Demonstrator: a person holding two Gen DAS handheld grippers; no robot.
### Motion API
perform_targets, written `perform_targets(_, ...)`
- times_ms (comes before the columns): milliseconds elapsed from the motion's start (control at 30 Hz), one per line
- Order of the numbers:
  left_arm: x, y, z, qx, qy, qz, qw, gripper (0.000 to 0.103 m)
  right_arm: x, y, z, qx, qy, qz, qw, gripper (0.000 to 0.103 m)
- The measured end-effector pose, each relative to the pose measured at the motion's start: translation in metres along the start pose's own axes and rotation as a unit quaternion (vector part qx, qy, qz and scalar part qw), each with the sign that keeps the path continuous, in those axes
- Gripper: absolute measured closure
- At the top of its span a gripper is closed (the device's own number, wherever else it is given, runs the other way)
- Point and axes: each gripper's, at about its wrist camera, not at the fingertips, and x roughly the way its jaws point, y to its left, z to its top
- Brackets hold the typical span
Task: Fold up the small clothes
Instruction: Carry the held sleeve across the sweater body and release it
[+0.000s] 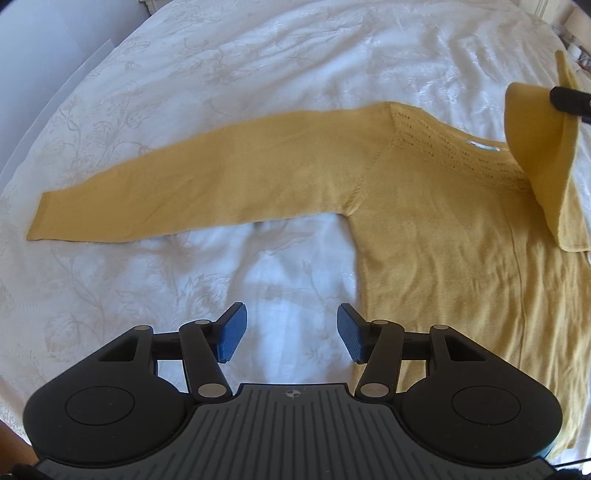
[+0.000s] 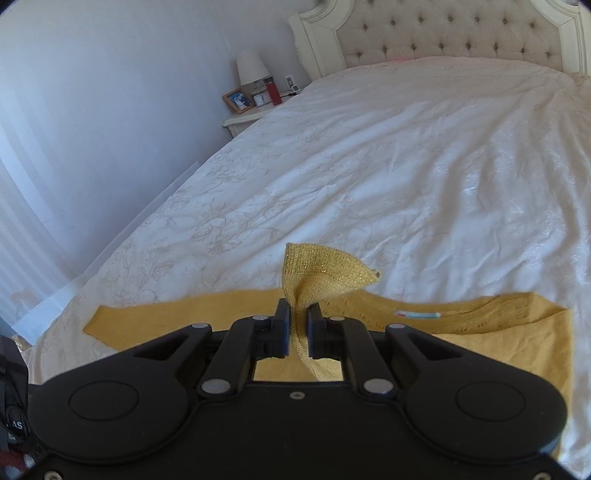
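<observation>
A mustard-yellow knit sweater (image 1: 424, 229) lies flat on a bed (image 1: 258, 74) covered with a white, leaf-patterned spread, its body just ahead and to the right of the left tool (image 1: 291, 332). That tool hovers low over bare bedspread with its blue pads (image 1: 232, 330) spread wide apart and nothing between them; one sleeve (image 1: 177, 188) stretches straight out ahead of it and off to its left, cuff well apart from the fingers. The right tool (image 2: 297, 325) has its jaws closed tight on the other sleeve's cuff (image 2: 321, 269), the fabric pinched upright between the pads and flaring above them, lifted clear of the sweater's chest beneath. A neck label (image 2: 417, 315) shows just beyond and to the right of that tool. Farther ahead stand a tufted headboard (image 2: 443, 33) and, to the left, a nightstand (image 2: 243, 120) carrying a lamp (image 2: 251, 68), a framed photo (image 2: 238, 99) and a red bottle (image 2: 273, 92).
</observation>
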Motion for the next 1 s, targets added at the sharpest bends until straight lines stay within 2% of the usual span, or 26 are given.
perform_targets(100,0.003,0.015,0.002,-0.011,0.001,0.001,0.9999,0.05,0.028,0.02,-0.022,-0.01,0.029,0.013,0.999,0.087)
perform_targets(133,0.005,0.02,0.003,-0.016,0.0,0.0,0.9999,0.05,0.036,0.03,-0.032,-0.023,0.041,0.011,0.999,0.085)
perform_targets(167,0.006,0.024,0.004,-0.02,-0.001,-0.002,0.9998,0.05,0.042,0.037,-0.04,-0.036,0.05,0.008,0.998,0.079)
perform_targets(233,0.009,0.027,0.007,-0.03,-0.003,-0.009,0.9995,0.05,0.05,0.045,-0.054,-0.055,0.065,-0.001,0.996,0.076)
perform_targets(333,0.016,0.023,0.014,-0.038,-0.002,-0.023,0.999,0.05,0.054,0.041,-0.063,-0.05,0.085,-0.005,0.995,0.076)
perform_targets(400,0.022,0.016,0.018,-0.038,-0.005,-0.032,0.9988,0.05,0.049,0.033,-0.069,-0.039,0.089,-0.011,0.995,0.063)
perform_targets(433,0.024,0.012,0.02,-0.04,-0.005,-0.035,0.9986,0.05,0.045,0.028,-0.071,-0.035,0.09,-0.014,0.995,0.053)
perform_targets(467,0.026,0.007,0.021,-0.04,-0.006,-0.039,0.9984,0.05,0.042,0.023,-0.072,-0.035,0.091,-0.017,0.995,0.049)
perform_targets(633,0.043,-0.024,0.03,-0.018,-0.009,-0.056,0.9982,0.05,0.024,-0.011,-0.077,-0.012,0.104,-0.042,0.994,0.05)
perform_targets(800,0.059,-0.056,0.049,0.042,-0.019,-0.069,0.9966,0.05,0.005,-0.044,-0.077,0.011,0.103,-0.06,0.993,0.05)
perform_targets(1000,0.085,-0.074,0.075,0.056,0.009,-0.096,0.9938,0.05,-0.003,-0.074,-0.077,0.036,0.103,-0.067,0.992,0.05)
